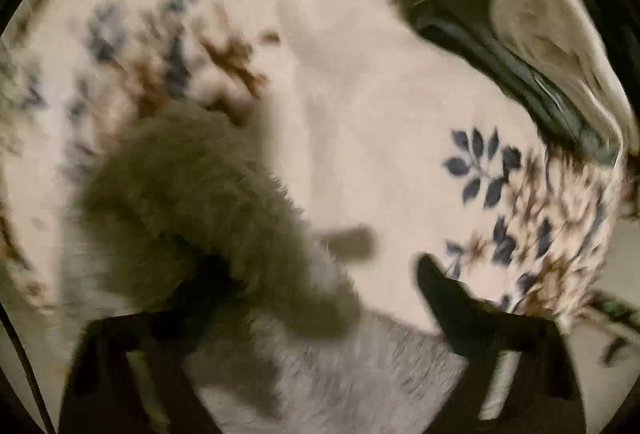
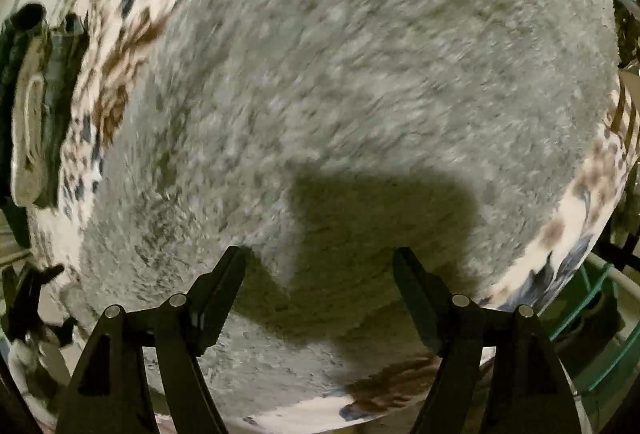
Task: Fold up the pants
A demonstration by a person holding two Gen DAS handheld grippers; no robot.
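The pants are grey fleece (image 2: 340, 93) and lie spread on a floral bedspread (image 2: 124, 25). In the right wrist view they fill most of the frame. My right gripper (image 2: 320, 262) is open, its two black fingers just above the near edge of the cloth, with nothing between them. In the left wrist view a bunched fold of the pants (image 1: 192, 201) rises in front of the left finger and hides its tip. My left gripper (image 1: 316, 294) has its right finger (image 1: 444, 298) well apart from the left one, so it is open above the cloth. This view is blurred.
The floral bedspread (image 1: 400, 113) covers the bed. A dark and cream bundle of other clothes (image 1: 540, 45) lies at the bed's far right edge, and shows at the left of the right wrist view (image 2: 36, 105). A green-edged frame (image 2: 596, 318) stands beyond the bed at lower right.
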